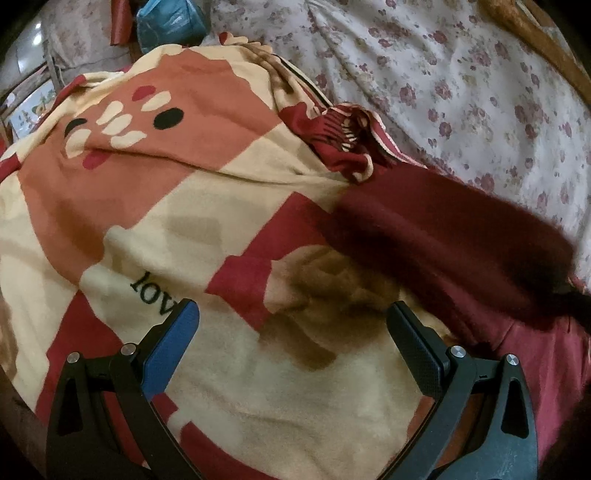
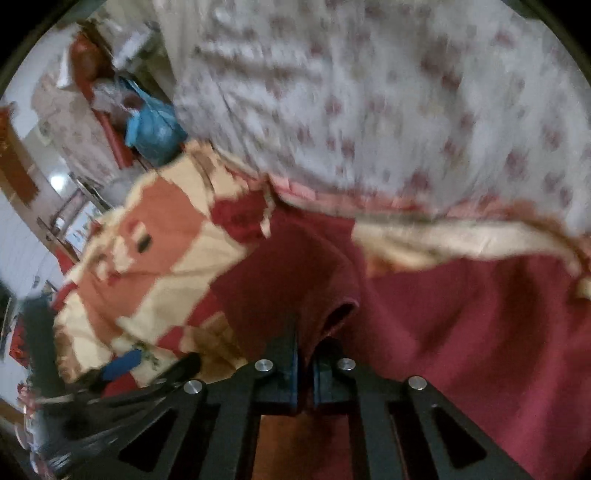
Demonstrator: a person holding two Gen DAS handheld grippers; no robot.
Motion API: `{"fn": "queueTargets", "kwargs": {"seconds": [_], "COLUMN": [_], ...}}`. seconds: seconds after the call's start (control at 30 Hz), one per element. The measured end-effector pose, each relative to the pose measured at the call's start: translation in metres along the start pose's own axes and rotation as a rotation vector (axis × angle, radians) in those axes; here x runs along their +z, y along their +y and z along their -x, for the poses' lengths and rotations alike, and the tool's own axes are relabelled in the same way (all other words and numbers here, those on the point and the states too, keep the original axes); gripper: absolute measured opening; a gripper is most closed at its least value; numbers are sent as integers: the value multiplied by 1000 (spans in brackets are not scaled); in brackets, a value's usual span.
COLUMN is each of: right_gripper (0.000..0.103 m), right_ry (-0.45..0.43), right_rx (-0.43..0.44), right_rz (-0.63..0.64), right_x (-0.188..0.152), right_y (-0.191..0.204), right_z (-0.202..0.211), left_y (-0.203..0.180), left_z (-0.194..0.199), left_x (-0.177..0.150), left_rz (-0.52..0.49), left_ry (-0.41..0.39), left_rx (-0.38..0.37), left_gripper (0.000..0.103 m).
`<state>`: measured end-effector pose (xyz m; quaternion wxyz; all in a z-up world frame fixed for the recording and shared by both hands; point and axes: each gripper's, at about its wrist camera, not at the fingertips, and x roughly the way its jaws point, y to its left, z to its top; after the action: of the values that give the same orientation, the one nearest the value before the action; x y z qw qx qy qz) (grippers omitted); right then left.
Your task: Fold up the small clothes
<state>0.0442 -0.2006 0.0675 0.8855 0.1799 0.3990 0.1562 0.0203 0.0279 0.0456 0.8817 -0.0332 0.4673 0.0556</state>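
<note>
A dark red garment [image 1: 436,236] lies on a patterned blanket [image 1: 155,206], blurred in the left wrist view. My left gripper [image 1: 291,314] is open and empty, just above the blanket to the left of the garment. In the right wrist view my right gripper [image 2: 304,347] is shut on the garment's sleeve [image 2: 317,295], with its hem opening right above the fingertips. The rest of the red garment [image 2: 461,314] spreads to the right. The left gripper [image 2: 147,365] shows at the lower left of that view, blurred.
A white floral bedsheet [image 1: 443,81] covers the bed beyond the blanket. A blue bag [image 1: 170,18] sits at the far edge of the bed. A wooden headboard [image 1: 535,40] runs along the upper right. Furniture and floor [image 2: 44,177] lie off the left side.
</note>
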Motion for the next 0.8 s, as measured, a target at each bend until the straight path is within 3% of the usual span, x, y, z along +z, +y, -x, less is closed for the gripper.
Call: {"fn": "queueTargets", "kwargs": {"seconds": [0.2, 0.37, 0.53, 0.67, 0.7, 0.73, 0.8], "right_gripper": [4, 4, 5, 4, 5, 9, 32], "right_ry": [-159, -213, -171, -41, 11, 48, 27], "right_rx": [-30, -220, -414, -508, -567, -624, -691], "right_rz": [-3, -25, -150, -250, -263, -262, -245], "right_x": [8, -13, -40, -64, -69, -73, -76], "right_y": [-24, -95, -173, -229, -239, -244, -241], "right_z": [132, 223, 250, 229, 221, 217, 225], "left_y": [-15, -34, -62, -89, -94, -96, -101], "left_z": [7, 19, 32, 30, 28, 27, 22], "left_x": [-7, -18, -31, -43, -45, -47, -47], "left_rz": [-48, -101, -182, -261, -273, -283, -298], "left_ry": [-21, -46, -69, -37, -31, -30, -36], "left_rx": [1, -39, -126, -177, -179, -173, -144], "left_gripper": [102, 102, 102, 102, 102, 102, 102]}}
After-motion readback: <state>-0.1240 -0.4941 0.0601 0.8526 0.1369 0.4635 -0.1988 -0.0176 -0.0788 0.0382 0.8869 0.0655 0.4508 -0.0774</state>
